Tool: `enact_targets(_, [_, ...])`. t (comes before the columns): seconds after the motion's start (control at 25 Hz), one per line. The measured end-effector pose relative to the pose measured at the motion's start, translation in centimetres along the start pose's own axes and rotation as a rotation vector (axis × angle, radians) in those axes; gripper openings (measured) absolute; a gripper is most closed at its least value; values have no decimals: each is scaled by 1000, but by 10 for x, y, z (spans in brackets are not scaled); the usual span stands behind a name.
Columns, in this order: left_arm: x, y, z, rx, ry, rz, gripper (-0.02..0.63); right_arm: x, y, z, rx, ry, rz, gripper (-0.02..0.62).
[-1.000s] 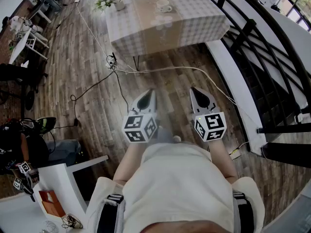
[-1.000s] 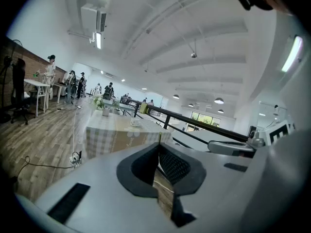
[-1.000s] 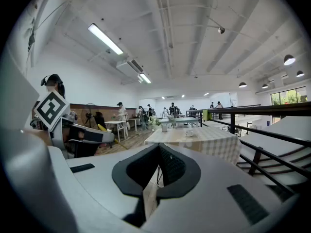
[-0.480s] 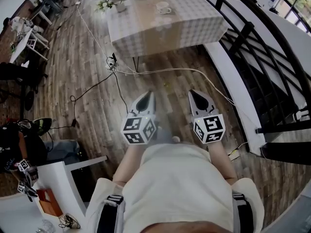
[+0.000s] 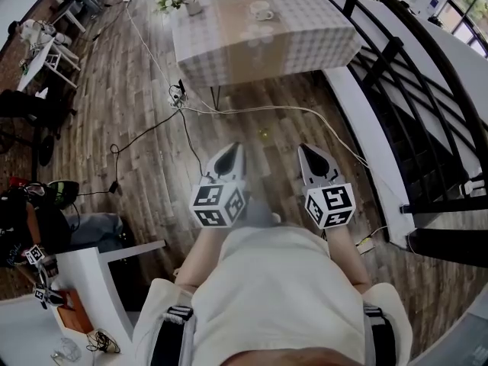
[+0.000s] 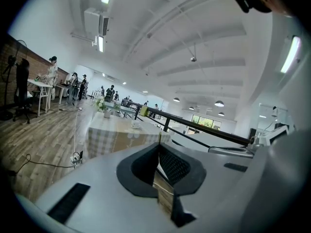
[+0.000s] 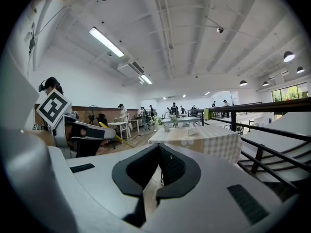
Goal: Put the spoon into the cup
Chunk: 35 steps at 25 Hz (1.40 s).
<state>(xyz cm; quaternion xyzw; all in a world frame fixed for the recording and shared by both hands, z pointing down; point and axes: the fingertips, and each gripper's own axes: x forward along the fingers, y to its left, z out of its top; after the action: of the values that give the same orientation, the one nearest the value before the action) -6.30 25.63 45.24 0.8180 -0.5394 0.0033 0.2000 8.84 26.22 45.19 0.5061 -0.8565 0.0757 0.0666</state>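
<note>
A white cup (image 5: 261, 10) on a saucer stands on a table with a checked cloth (image 5: 305, 36), far ahead across the wood floor. I cannot make out a spoon in any view. Both grippers are held level in front of the person's body, well short of the table. My left gripper (image 5: 233, 149) is shut with nothing in it. My right gripper (image 5: 307, 149) has its tips together and is also empty. The left gripper view shows the cup (image 6: 135, 124) beyond the closed tips (image 6: 159, 141). In the right gripper view the cup (image 7: 191, 131) sits on the table (image 7: 214, 142).
Cables (image 5: 229, 111) trail over the floor between me and the table. A black railing (image 5: 396, 56) and a white ledge (image 5: 358, 120) run along the right. A flower vase (image 5: 191, 4) stands at the table's far left. A white desk (image 5: 91, 277) is at lower left.
The table and floor have shifted slightly in the head view. Both grippers stay shut and side by side in front of the body.
</note>
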Motion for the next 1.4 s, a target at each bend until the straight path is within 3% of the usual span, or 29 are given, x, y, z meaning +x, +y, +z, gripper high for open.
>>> enact_targets(0.56, [24,4,3,-5,5,17,5,16,-25,-1,23,2,-8,0])
enact_targets(1.4, [153,48,62,-33,1,-1,5,133,-93,42,-1,31,-10,0])
